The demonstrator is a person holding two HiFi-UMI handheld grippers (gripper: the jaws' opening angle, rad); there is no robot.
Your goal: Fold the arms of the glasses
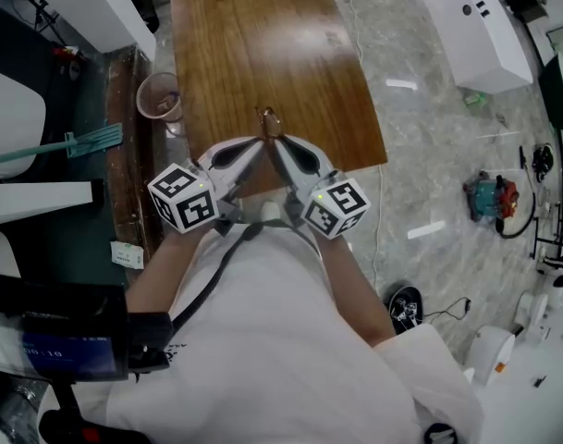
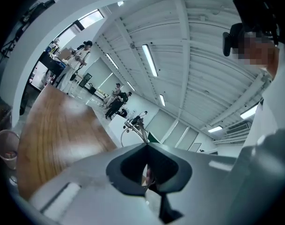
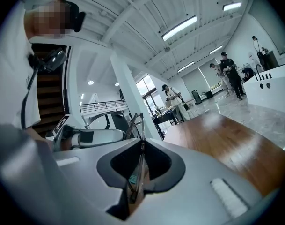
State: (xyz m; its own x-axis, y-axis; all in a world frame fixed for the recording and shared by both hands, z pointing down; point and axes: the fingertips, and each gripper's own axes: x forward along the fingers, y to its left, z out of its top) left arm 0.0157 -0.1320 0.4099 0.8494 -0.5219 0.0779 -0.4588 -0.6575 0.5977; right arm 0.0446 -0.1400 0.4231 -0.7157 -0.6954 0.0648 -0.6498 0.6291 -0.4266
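Observation:
The glasses (image 1: 267, 117) are thin and metal-framed, held up in the air over the front edge of the wooden table (image 1: 253, 44). My left gripper (image 1: 261, 140) and right gripper (image 1: 274, 141) meet tip to tip just below them. In the left gripper view the jaws of the left gripper (image 2: 146, 144) are shut, and the thin wire of the glasses (image 2: 135, 124) rises straight from their tips. In the right gripper view the right gripper (image 3: 142, 142) is shut on the glasses (image 3: 138, 125), whose edge-on frame runs down between the jaws.
A clear cup (image 1: 158, 95) stands at the table's left edge, also seen as the cup (image 2: 5, 146). A teal broom (image 1: 78, 143) lies to the left and a white counter (image 1: 475, 26) to the right. People stand far off across the hall (image 2: 116, 100).

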